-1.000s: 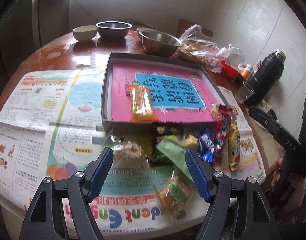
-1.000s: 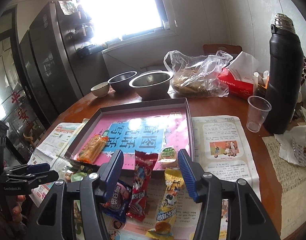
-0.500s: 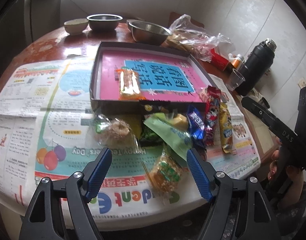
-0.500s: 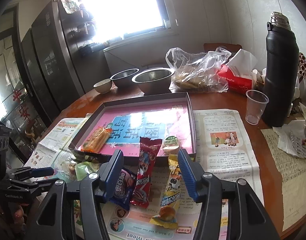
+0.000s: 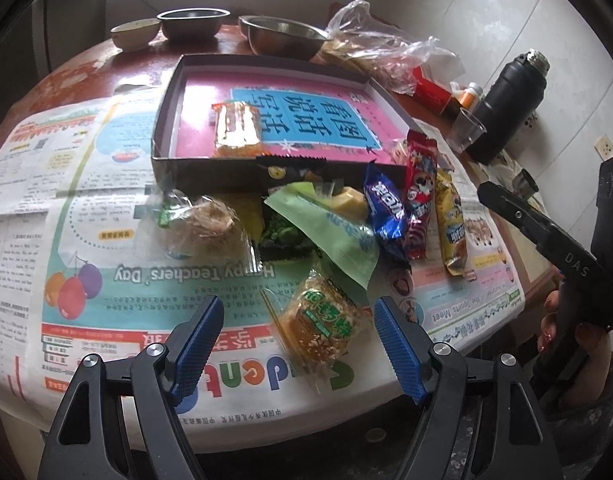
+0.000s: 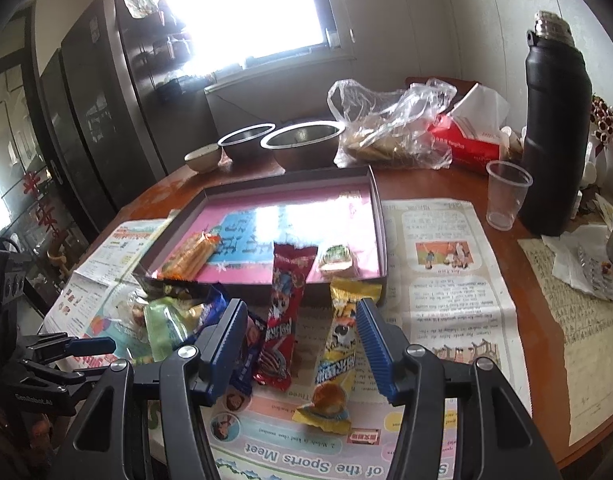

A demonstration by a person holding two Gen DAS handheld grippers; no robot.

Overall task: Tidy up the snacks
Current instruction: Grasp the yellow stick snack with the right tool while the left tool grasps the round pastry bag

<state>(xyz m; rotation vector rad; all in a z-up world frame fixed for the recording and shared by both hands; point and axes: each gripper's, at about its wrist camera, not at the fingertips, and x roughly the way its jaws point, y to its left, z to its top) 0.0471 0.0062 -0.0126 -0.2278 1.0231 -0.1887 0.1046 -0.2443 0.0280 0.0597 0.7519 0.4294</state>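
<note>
Here my left hand-held gripper (image 5: 298, 344) hangs low in the frame with its blue pads spread wide, released, a rice cracker packet (image 5: 322, 316) lying between them untouched on the newspaper (image 5: 86, 216). My right hand-held gripper (image 6: 302, 344) is likewise released, parted over a red snack pack (image 6: 284, 320) and a yellow snack pack (image 6: 338, 352) at the lower middle of its frame, gripping neither.

The rest of the snacks sit in a loose heap at the centre of the left view: a clear-wrapped floss cake (image 5: 204, 224), a green pouch (image 5: 330, 232) and a blue biscuit pack (image 5: 384, 208), all just in front of the shallow tray (image 5: 166, 128). Inside the tray, an orange wafer pack (image 5: 236, 130) lies on the pink lining.

The round wooden surface (image 6: 434, 184) carries, toward the top of the frame, two steel bowls (image 6: 302, 142), a small ceramic bowl (image 6: 204, 156), a plastic bag (image 6: 390, 128), a red tissue box (image 6: 466, 140), a clear cup (image 6: 506, 196) and a black flask (image 6: 554, 120). A bright window (image 6: 242, 4) fills the upper middle, with a dark fridge (image 6: 106, 100) at upper left.
</note>
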